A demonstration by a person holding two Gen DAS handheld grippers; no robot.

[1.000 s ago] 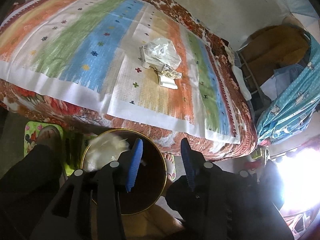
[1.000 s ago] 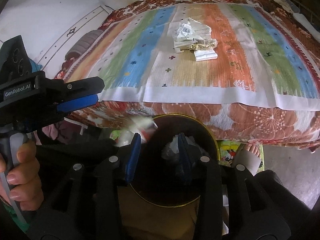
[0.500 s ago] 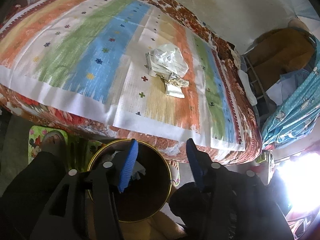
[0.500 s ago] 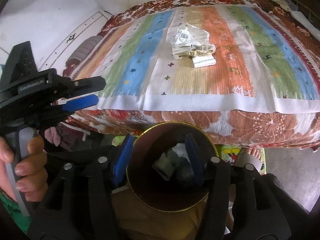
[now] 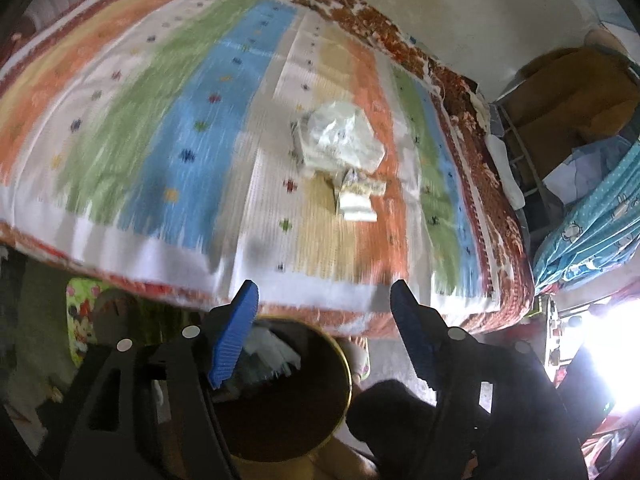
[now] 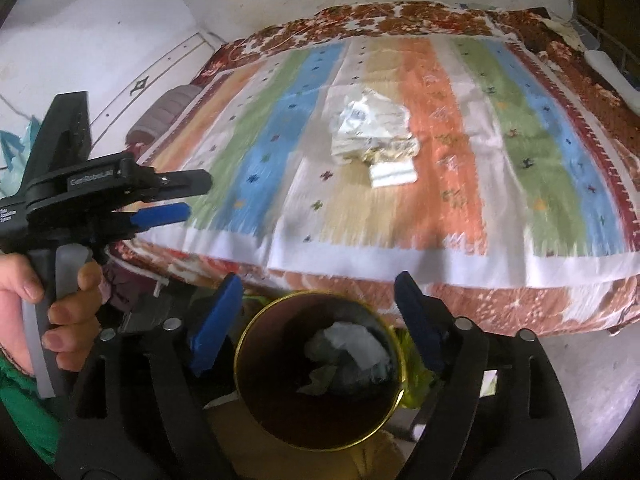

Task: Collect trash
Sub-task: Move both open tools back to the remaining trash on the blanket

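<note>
A round brown bin with a gold rim (image 5: 347,364) (image 6: 402,356) stands on the floor against the bed's near edge, with crumpled white trash (image 6: 348,346) (image 5: 272,350) inside. My left gripper (image 5: 324,332) hangs above the bin, its jaws opening with nothing between them. My right gripper (image 6: 320,320) is also above the bin, jaws opening and empty. On the striped bedspread (image 5: 180,128) lies a pile of crumpled plastic wrappers (image 5: 340,140) (image 6: 372,128) with a small white packet (image 5: 356,208) (image 6: 394,174) in front. The left gripper also shows in the right wrist view (image 6: 180,196), held by a hand (image 6: 52,308).
The bed fills the upper half of both views, against a white wall. A blue patterned cloth (image 5: 592,232) and a brown chair (image 5: 568,104) stand to the right of the bed. A green cartoon mat (image 5: 80,320) lies on the floor at left.
Both grippers' jaws have spread wider and both moved up toward the bed. White trash that was by the jaws a second ago now lies in the bin.
</note>
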